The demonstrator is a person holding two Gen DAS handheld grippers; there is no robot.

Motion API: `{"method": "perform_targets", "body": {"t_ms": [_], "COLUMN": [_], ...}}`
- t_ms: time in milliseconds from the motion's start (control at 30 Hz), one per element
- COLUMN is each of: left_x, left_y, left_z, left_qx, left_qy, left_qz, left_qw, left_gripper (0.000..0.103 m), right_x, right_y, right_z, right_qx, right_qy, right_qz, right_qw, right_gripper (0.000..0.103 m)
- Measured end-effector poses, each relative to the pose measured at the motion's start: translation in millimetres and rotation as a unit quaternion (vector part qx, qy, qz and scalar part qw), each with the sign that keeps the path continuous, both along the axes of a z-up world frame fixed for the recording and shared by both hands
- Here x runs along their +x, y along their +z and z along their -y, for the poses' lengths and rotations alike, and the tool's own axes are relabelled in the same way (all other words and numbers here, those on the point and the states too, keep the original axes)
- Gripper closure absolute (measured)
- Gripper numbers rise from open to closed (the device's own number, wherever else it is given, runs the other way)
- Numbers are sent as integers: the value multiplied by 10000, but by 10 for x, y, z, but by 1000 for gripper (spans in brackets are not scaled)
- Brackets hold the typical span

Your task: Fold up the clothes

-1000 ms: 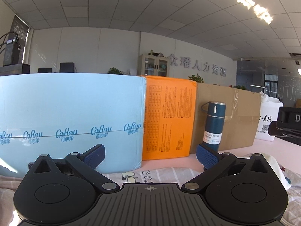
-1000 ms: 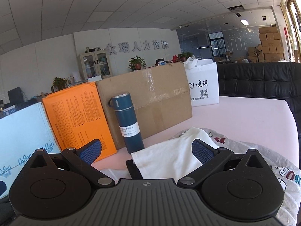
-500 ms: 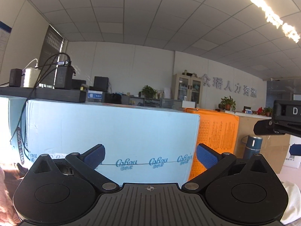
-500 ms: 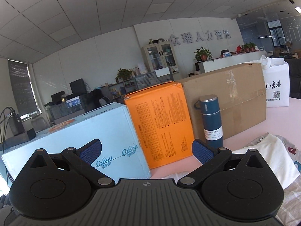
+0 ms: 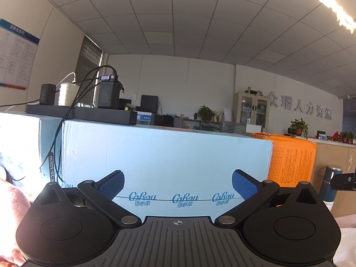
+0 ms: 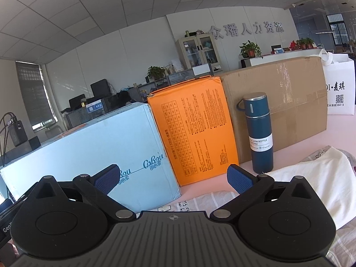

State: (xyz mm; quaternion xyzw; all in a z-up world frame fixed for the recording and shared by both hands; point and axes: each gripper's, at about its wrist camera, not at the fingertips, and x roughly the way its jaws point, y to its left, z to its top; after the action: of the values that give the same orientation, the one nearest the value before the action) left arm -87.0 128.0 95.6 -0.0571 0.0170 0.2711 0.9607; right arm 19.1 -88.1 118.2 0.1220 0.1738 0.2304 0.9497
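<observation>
The left gripper (image 5: 177, 183) is spread wide and holds nothing, facing the pale blue box (image 5: 166, 155); the right gripper (image 6: 172, 179) is likewise released, above a striped grey garment (image 6: 200, 202) on the pink worktop (image 6: 311, 138); a white garment (image 6: 311, 182) lies right of it, near the blue vacuum bottle (image 6: 259, 133).

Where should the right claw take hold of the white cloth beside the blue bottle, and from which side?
Probably its near left edge. The white cloth lies loosely bunched just right of the open right claw, so coming from the left and above suits it.
</observation>
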Motion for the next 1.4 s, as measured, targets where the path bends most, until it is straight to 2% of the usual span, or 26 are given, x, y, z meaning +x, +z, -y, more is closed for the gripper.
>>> {"method": "perform_targets", "body": {"t_ms": [567,1400], "left_x": [-64,-43], "left_y": [14,-14], "left_z": [-27,-24], "left_qx": [21,98], "left_qy": [151,235], "left_qz": [119,59], "left_qw": [9998,9997], "left_gripper": [0,0], "right_x": [30,83], "right_y": [-7,-26], "right_z": [32,43], "right_qx": [35,12], "right_qy": [7,-32], "right_qz": [-43,-160], "right_qw": [10000,9999], "right_gripper": [0,0]}}
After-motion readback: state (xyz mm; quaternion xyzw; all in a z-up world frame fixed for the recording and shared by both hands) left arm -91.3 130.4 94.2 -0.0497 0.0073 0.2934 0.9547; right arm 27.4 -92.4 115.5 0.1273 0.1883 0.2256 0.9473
